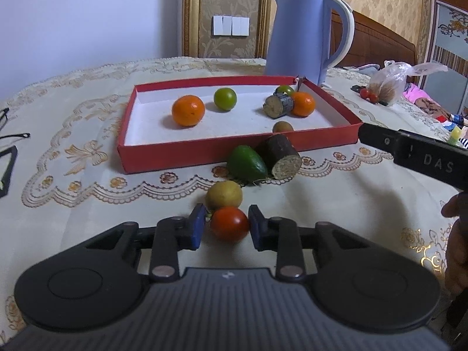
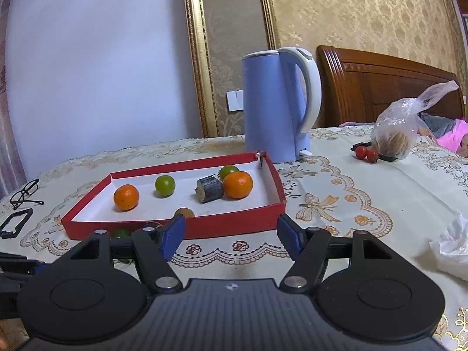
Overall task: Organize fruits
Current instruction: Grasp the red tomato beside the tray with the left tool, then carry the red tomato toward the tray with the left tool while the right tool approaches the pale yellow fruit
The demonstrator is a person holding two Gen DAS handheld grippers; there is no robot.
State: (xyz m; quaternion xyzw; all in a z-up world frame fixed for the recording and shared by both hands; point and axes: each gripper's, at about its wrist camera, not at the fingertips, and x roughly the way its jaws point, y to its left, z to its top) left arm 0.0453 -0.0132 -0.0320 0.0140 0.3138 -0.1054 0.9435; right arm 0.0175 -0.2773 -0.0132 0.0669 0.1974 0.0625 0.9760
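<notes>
A red tray (image 1: 204, 153) (image 2: 234, 220) holds two oranges (image 1: 188, 110) (image 2: 126, 196), two green round fruits (image 1: 225, 98) (image 2: 165, 185), a dark sugarcane piece (image 1: 278, 104) (image 2: 210, 189) and a small brown fruit (image 1: 282, 126) (image 2: 184, 212). In front of it on the cloth lie a green fruit (image 1: 247, 163), a second sugarcane piece (image 1: 280, 156), a yellow fruit (image 1: 224, 195) and a red tomato (image 1: 229, 223). My left gripper (image 1: 225, 226) is open, its blue pads on either side of the tomato with small gaps. My right gripper (image 2: 231, 238) is open and empty above the cloth in front of the tray.
A blue kettle (image 1: 304, 33) (image 2: 275, 105) stands behind the tray. A plastic bag (image 2: 397, 131) and two small tomatoes (image 2: 365, 153) lie at the back right. Glasses (image 2: 25, 194) lie at the left. White tissue (image 2: 450, 247) lies at the right.
</notes>
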